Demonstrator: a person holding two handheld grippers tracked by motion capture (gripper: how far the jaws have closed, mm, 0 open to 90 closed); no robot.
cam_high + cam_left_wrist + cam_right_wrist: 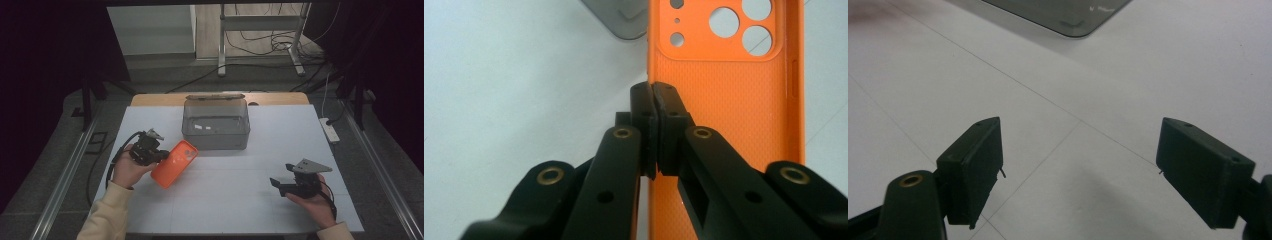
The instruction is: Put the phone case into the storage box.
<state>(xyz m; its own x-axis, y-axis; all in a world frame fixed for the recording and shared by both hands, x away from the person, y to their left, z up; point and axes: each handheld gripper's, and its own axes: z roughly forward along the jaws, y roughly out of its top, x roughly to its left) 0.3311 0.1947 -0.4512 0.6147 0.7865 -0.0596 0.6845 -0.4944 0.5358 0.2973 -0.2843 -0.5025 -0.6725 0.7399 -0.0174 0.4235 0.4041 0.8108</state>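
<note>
On the left side of the white table (240, 200), I have my left tool (159, 156) squeezed shut on the edge of an orange phone case (174, 163). The case is tilted, with one end up by the tool and the other end low near the table. In the left gripper view, the two black jaws are pinched tight on the long side edge of the phone case (724, 105), and I can see the round camera holes at its far end. Just behind the case sits a grey see-through box (215, 123), in the middle of the table near the back. My right tool (280, 186) is well apart from the case, on the right side. In the right gripper view its jaws stand wide open with nothing between them.
</note>
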